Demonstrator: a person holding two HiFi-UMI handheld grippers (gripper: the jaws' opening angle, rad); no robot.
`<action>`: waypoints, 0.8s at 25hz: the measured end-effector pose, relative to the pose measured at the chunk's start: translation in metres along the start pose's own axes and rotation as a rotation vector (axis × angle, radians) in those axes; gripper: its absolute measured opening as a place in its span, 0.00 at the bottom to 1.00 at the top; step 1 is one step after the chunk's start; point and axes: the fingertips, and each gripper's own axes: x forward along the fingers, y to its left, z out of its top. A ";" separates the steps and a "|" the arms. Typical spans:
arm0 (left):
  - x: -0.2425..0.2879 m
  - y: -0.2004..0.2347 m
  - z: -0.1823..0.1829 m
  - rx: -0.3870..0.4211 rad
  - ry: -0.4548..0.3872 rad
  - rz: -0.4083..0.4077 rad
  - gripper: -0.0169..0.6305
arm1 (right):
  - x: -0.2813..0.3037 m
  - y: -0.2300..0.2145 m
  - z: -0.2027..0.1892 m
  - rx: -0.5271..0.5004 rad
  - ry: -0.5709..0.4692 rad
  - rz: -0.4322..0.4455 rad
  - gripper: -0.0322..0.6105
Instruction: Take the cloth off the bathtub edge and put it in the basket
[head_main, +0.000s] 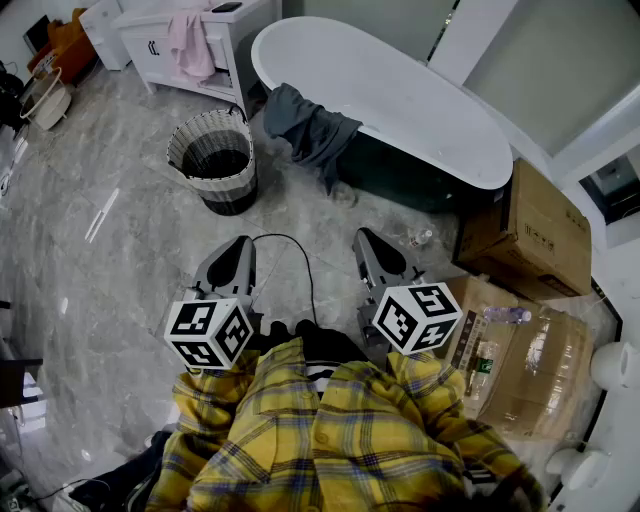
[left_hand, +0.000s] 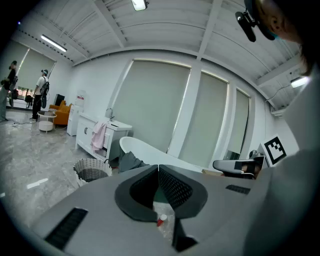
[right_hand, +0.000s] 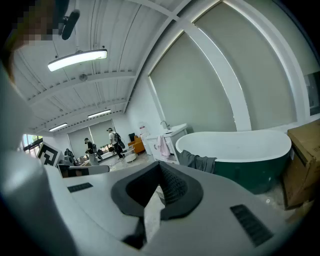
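Note:
A dark grey cloth hangs over the near edge of the white bathtub, its lower part draping toward the floor. It also shows in the left gripper view as the cloth and in the right gripper view as the cloth. A woven basket stands on the floor left of the cloth, also seen as the basket. My left gripper and right gripper are held close to my body, well short of the tub. Both are shut with nothing between the jaws.
Cardboard boxes stand to the right of the tub. A white cabinet with a pink towel is behind the basket. A black cable loops on the marble floor between the grippers. People stand far off.

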 end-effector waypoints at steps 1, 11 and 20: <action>0.000 -0.001 0.000 0.000 0.001 0.001 0.06 | 0.000 -0.002 0.000 0.003 0.002 0.000 0.09; 0.015 -0.005 -0.005 -0.016 0.004 0.025 0.06 | 0.010 -0.015 -0.002 -0.023 0.024 0.051 0.09; 0.031 0.012 -0.009 -0.041 0.012 0.063 0.06 | 0.038 -0.023 -0.010 -0.051 0.069 0.083 0.09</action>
